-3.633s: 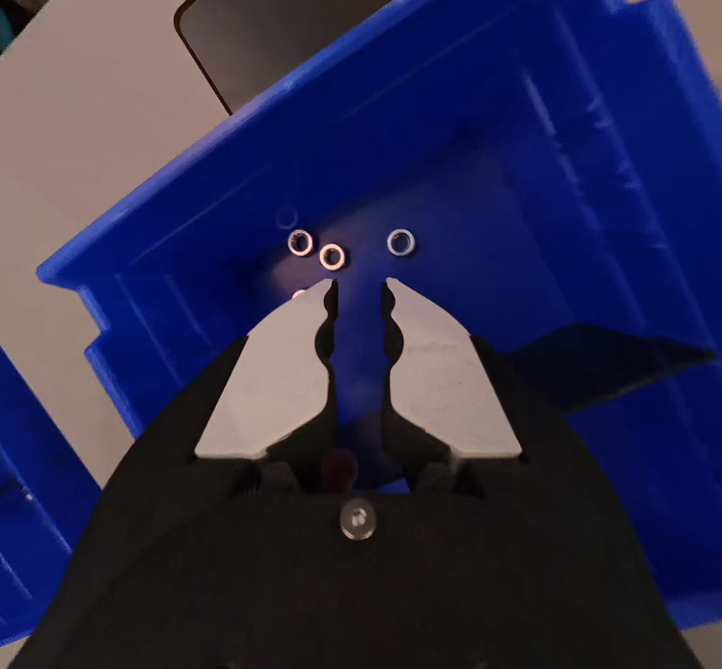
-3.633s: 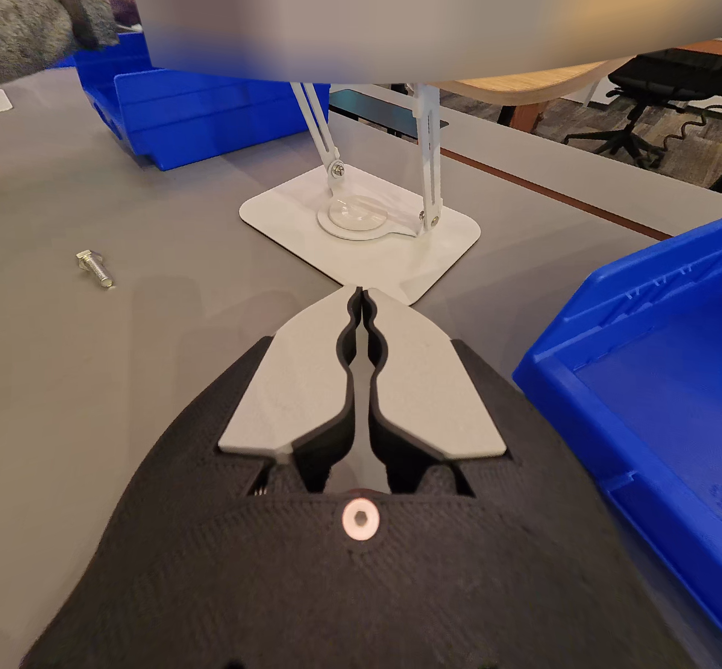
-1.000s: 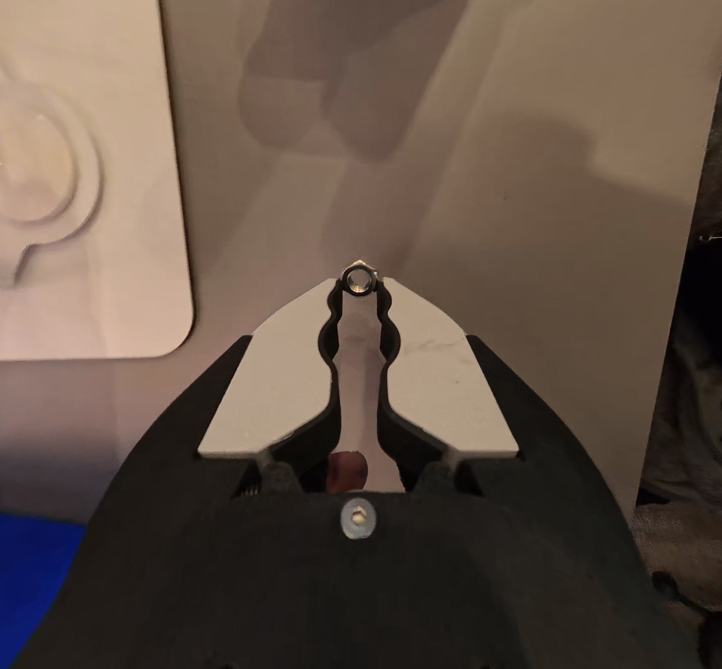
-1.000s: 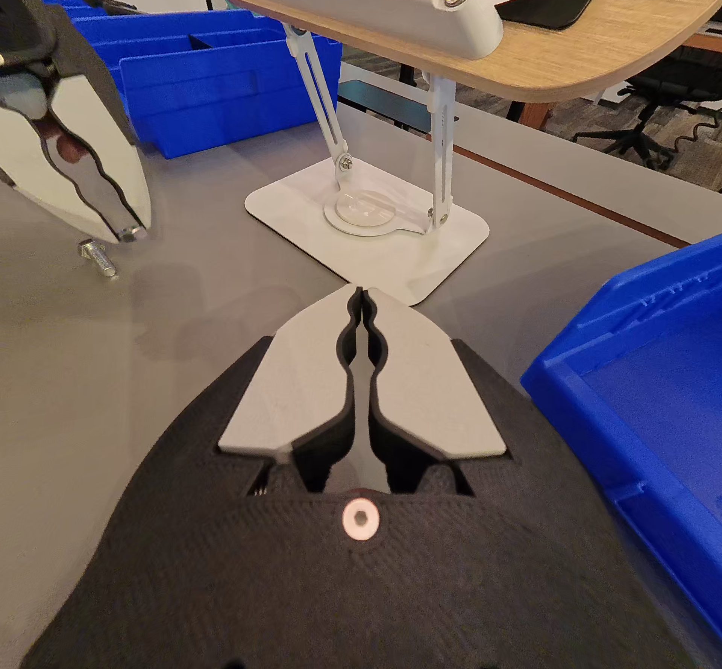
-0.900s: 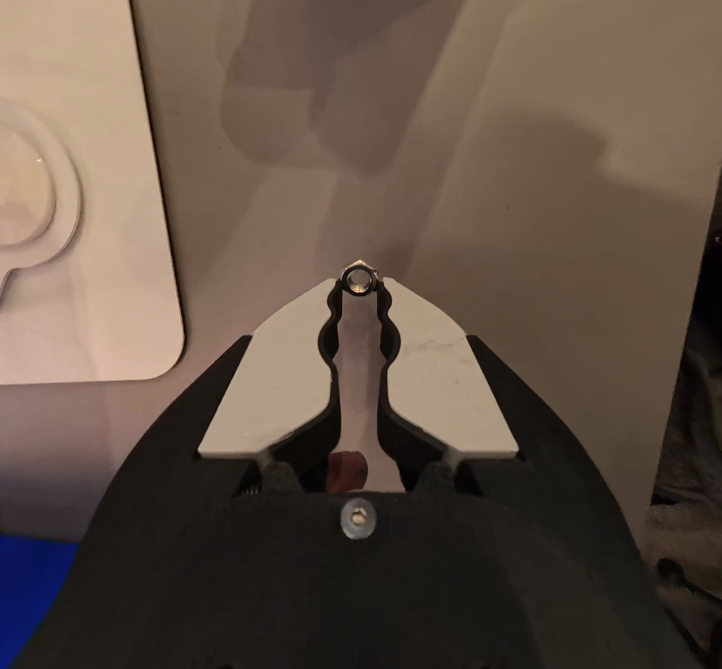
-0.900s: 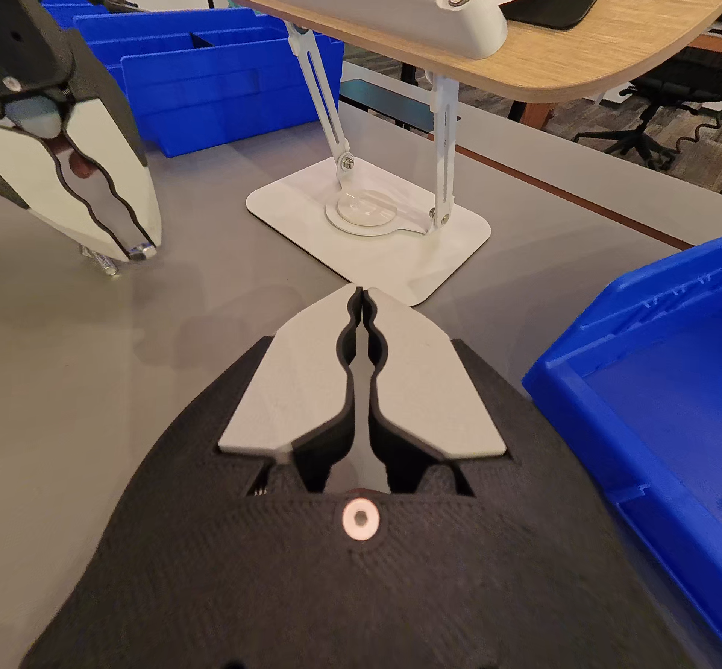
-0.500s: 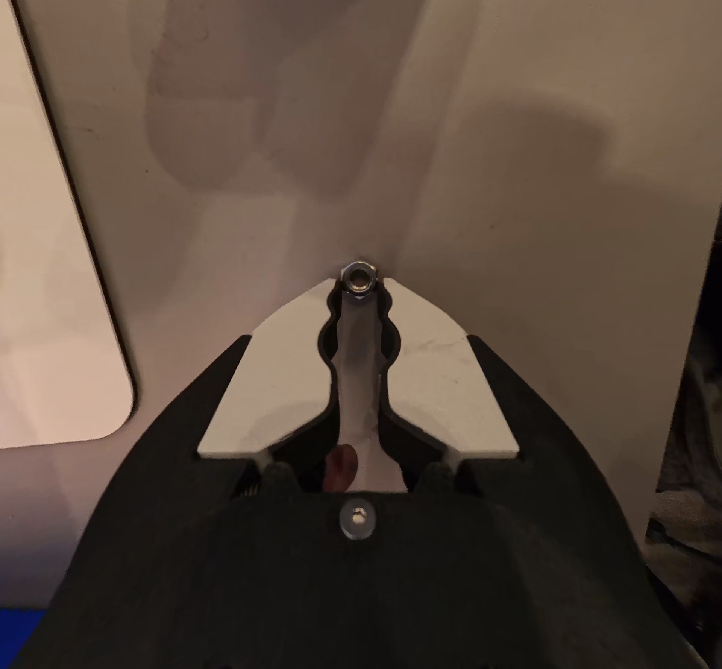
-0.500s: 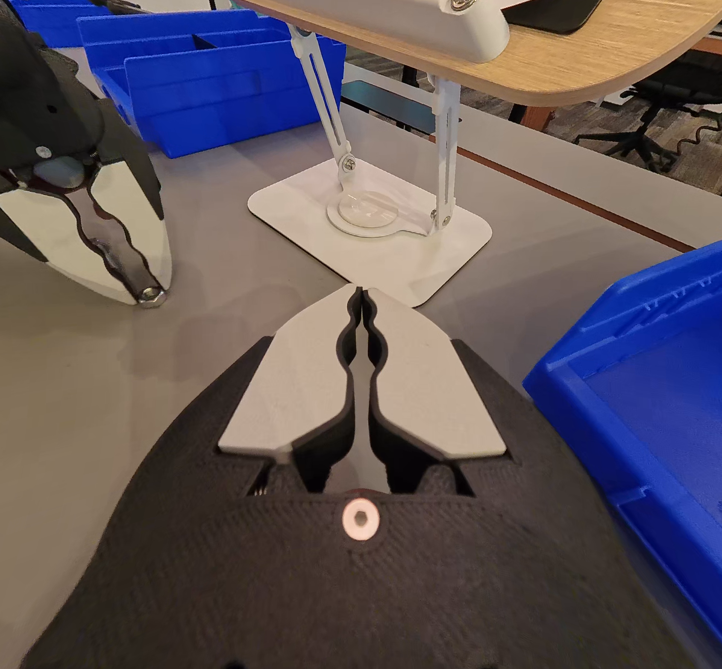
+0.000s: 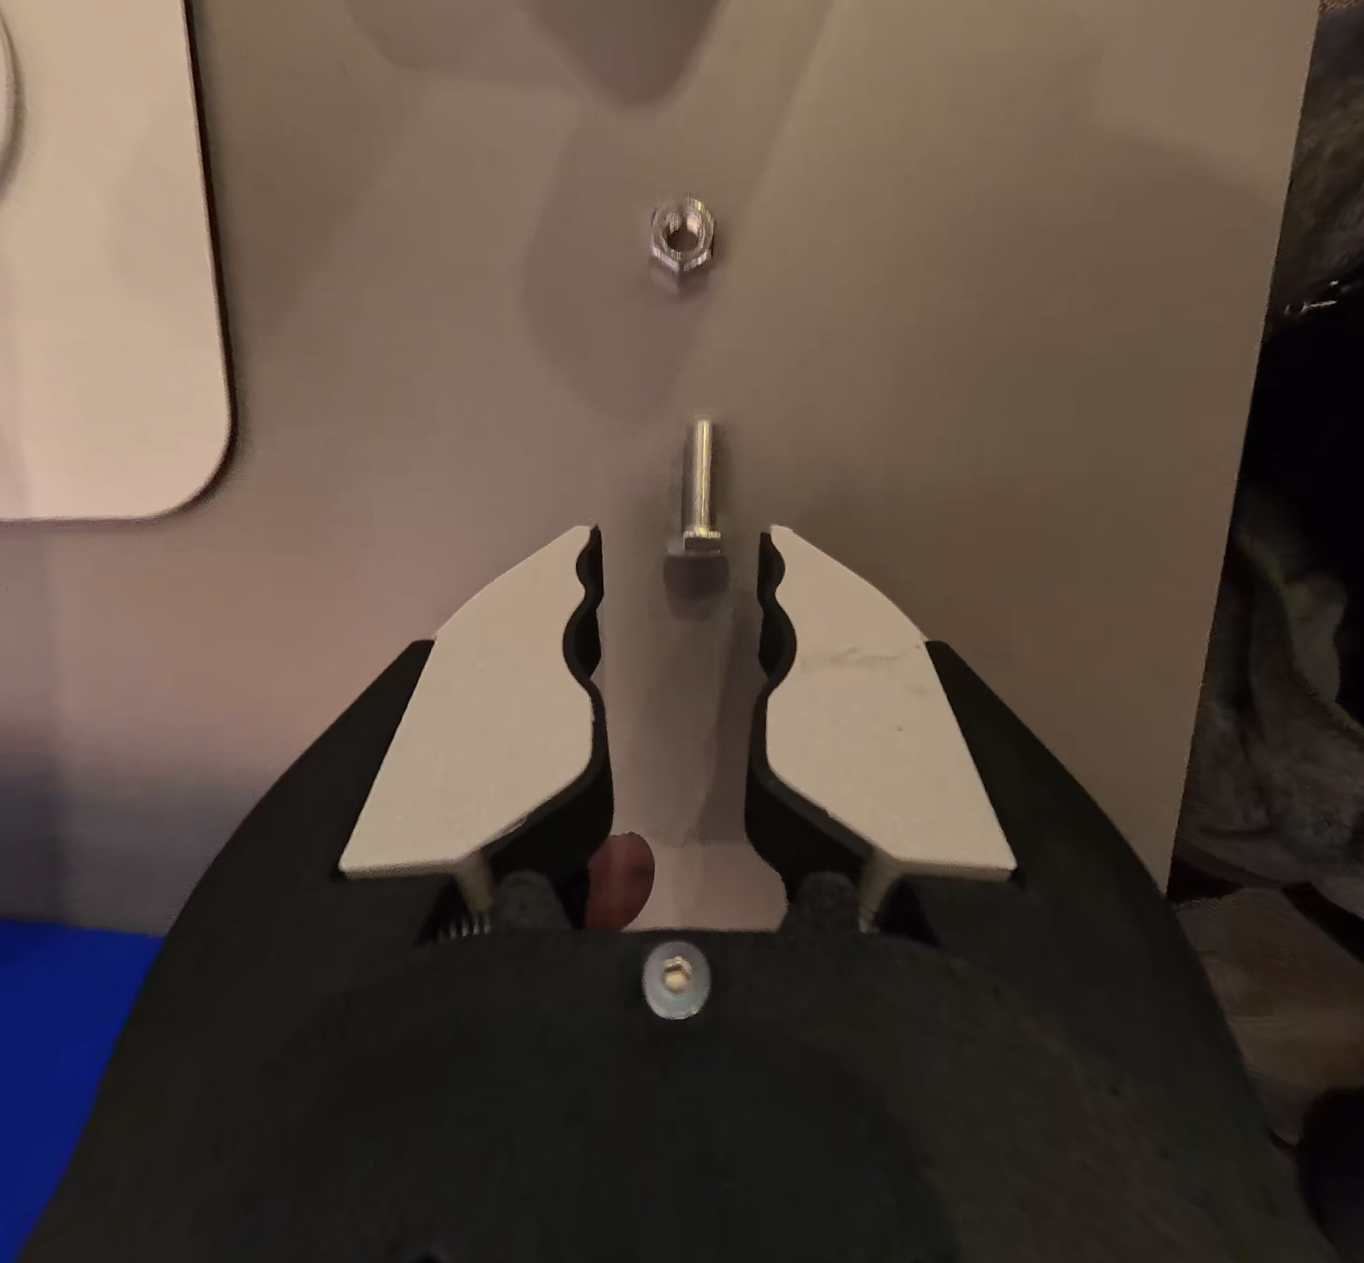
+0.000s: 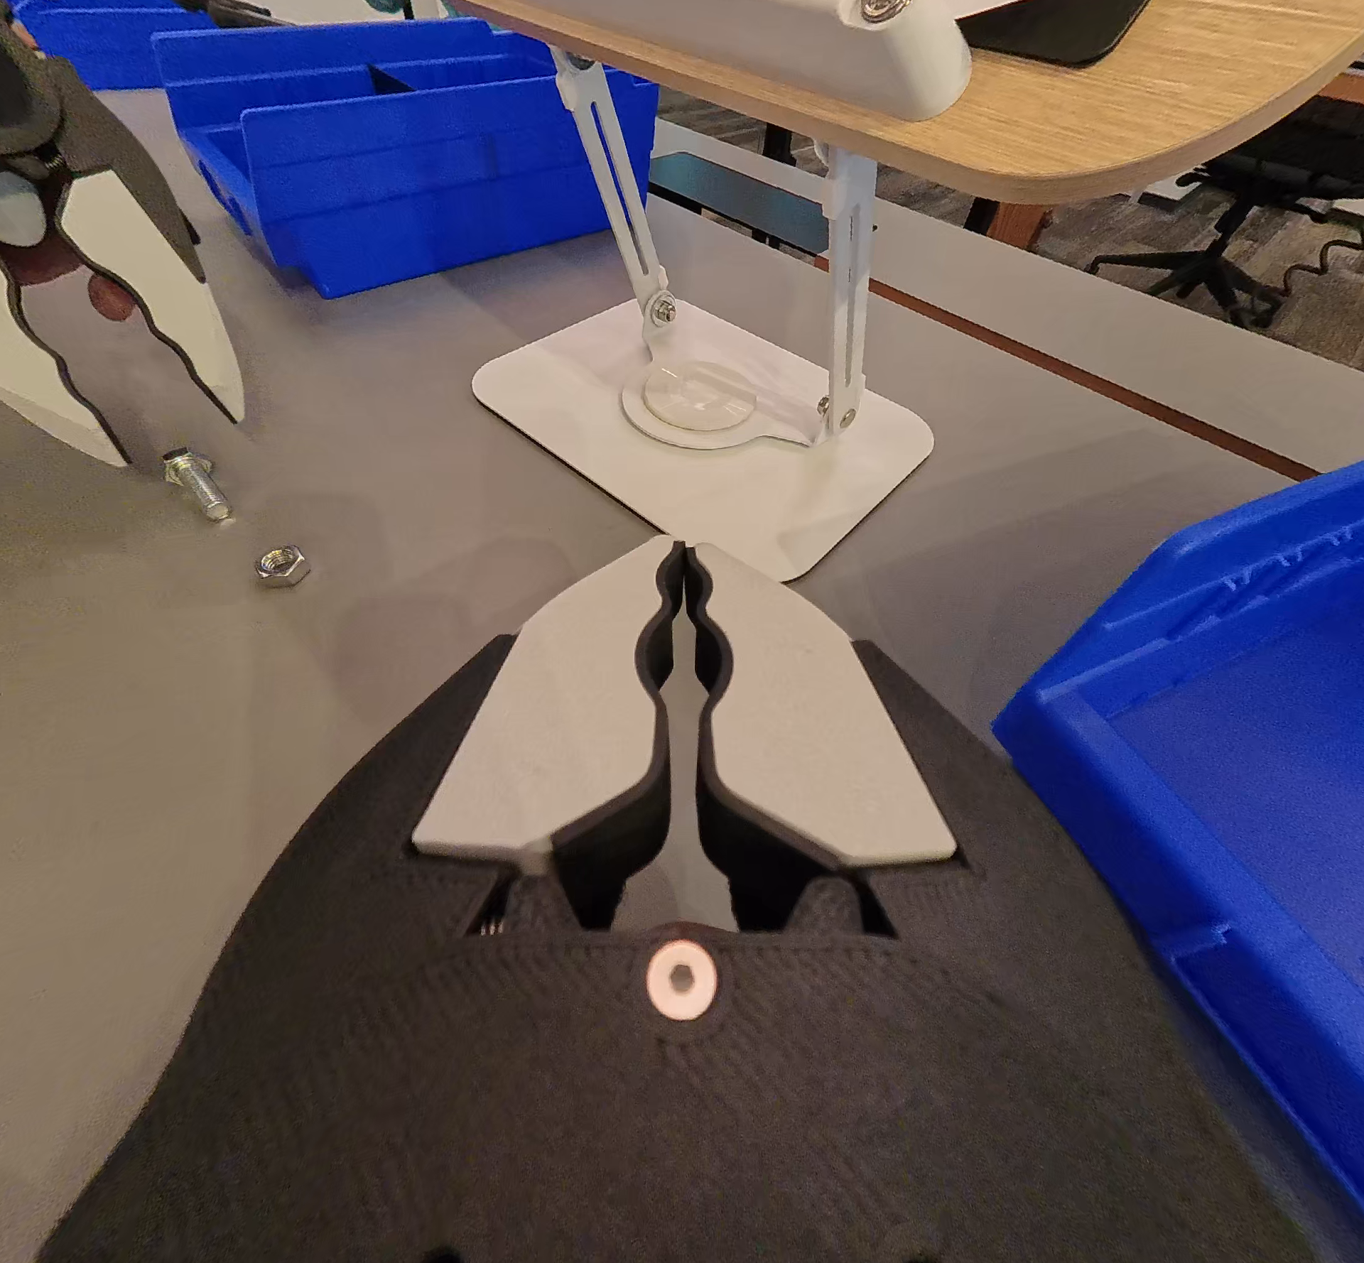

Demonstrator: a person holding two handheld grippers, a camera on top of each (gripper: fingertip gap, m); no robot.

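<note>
Silver metal catches the light in the left wrist view: a hex-head bolt lies flat on the grey table straight ahead of the left gripper, its long axis running along the gripper's own line, head toward the fingers and plain shank end pointing away. The jaws stand wide apart and grip nothing; the bolt's head sits level with the tips, in the gap between them, with clear space to each pale, wavy-edged finger. Farther out on the same line, well beyond the shank end, a small hex nut rests on the table with its threaded bore facing up. Off to the left of the gripper lies the smooth, rounded corner of a white stand base. In the right wrist view, the right gripper has its fingers closed tip to tip with nothing between them, pointing at that white stand base just ahead. The bolt and nut lie well off to its left, so the left gripper, seen hovering just above the bolt's head, is much the nearer one. Glossy blue plastic bins stand far ahead on the left and close by on the right.
</note>
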